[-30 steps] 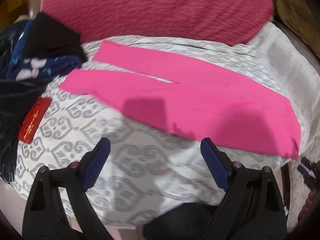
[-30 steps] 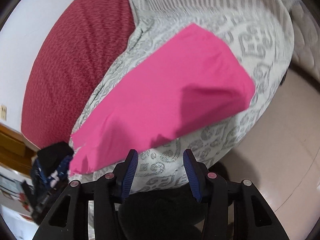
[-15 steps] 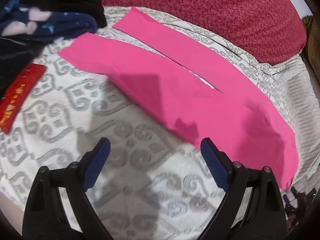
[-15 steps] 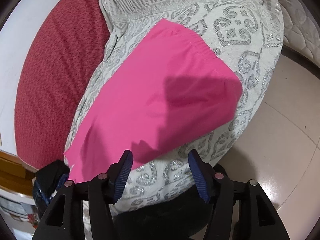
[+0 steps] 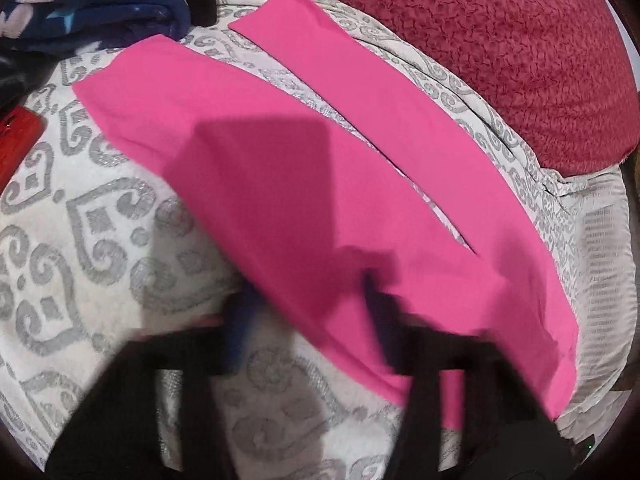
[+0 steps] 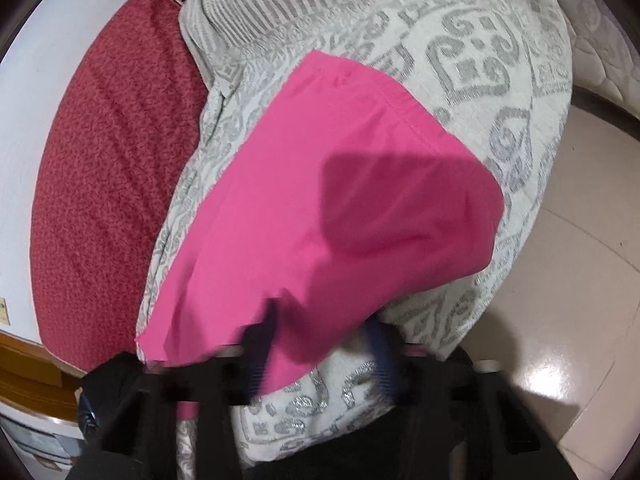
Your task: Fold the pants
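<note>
Bright pink pants [image 5: 280,152] lie flat on a patterned grey and white bed cover [image 5: 100,220], legs spread toward the far left. My left gripper [image 5: 310,320] is low over the near edge at the crotch side. Its jaws are closing and blurred, with that edge between them. In the right wrist view the waistband end of the pants [image 6: 320,160] drapes over the cover's rounded edge. My right gripper [image 6: 320,352] is at the near side edge there, jaws closing with a gap left and cloth between them.
A dark red fleece blanket [image 5: 480,40] lies behind the pants. Dark blue patterned clothes [image 5: 100,12] are piled at the far left, and a red packet [image 5: 16,140] sits at the left edge. Shiny floor tiles [image 6: 580,280] lie past the bed's right side.
Both grippers have dropped closer to the pants, the left one moving further. The near edge now sits between each pair of fingers, and both pairs stand narrower than before.
</note>
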